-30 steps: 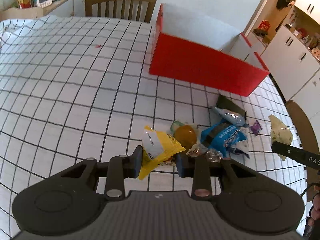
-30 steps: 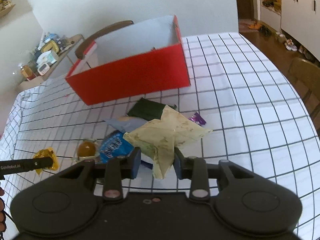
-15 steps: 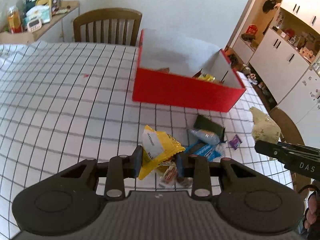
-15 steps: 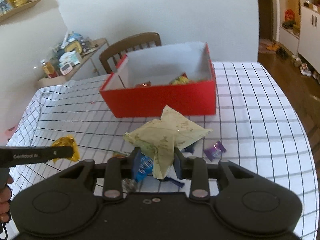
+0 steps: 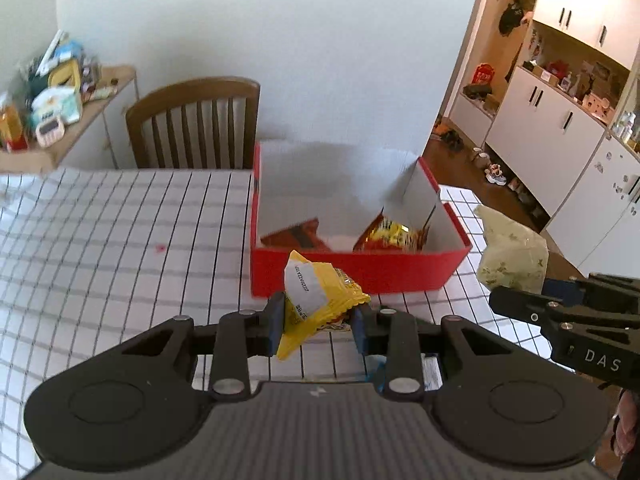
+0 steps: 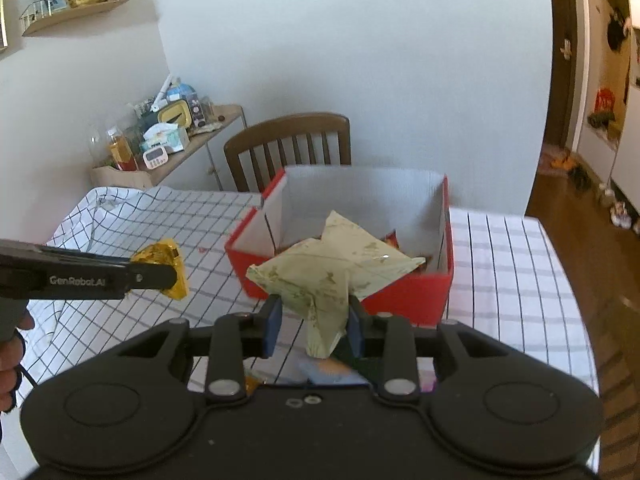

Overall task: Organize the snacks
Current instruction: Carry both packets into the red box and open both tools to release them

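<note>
both tongs grip snacks: left tongs (image 5: 318,322) a yellow packet (image 5: 316,300), right tongs (image 6: 314,326) a pale green packet (image 6: 332,276).

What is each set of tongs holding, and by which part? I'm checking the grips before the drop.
Left tongs: yellow snack packet, pinched near its lower end. Right tongs: pale green packet, pinched at its narrow lower part.

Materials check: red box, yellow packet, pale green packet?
Red box: likely cardboard, matte red outside, white inside, with thin, straight walls. Yellow packet: glossy plastic film with a crimped edge. Pale green packet: creased film or coated paper, slight sheen; unclear which.
</note>
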Tool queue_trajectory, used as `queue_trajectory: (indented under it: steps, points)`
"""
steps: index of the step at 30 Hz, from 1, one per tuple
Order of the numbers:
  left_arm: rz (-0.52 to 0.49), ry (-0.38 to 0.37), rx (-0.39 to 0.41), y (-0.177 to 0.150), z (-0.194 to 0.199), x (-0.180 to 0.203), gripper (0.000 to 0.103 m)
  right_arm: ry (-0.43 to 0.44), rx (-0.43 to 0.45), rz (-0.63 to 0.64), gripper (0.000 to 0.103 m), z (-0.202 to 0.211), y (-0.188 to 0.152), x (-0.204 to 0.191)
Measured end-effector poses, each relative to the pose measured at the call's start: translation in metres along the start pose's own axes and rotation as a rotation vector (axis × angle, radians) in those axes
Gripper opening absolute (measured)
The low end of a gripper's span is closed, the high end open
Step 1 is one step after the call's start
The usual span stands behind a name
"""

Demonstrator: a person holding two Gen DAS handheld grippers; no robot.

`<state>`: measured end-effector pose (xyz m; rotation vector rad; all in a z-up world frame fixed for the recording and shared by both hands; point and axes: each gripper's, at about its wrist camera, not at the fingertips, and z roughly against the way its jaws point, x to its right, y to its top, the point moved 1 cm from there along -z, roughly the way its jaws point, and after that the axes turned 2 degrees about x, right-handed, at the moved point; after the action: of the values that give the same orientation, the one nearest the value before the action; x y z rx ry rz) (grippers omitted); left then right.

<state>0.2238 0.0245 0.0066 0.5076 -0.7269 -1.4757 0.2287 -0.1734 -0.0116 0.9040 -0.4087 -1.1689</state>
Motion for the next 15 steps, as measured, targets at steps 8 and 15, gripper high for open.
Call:
queue_trajectory:
  steps: [8, 15]
  points:
    - [-0.061, 0.012, 0.017, 0.038, -0.018, 0.012, 0.033, -0.009, 0.040, 0.077, 0.032, -0.014, 0.034, -0.005]
    - [-0.099, 0.031, 0.005, 0.064, -0.047, 0.021, 0.033, -0.017, 0.035, 0.114, 0.032, -0.040, 0.055, 0.001]
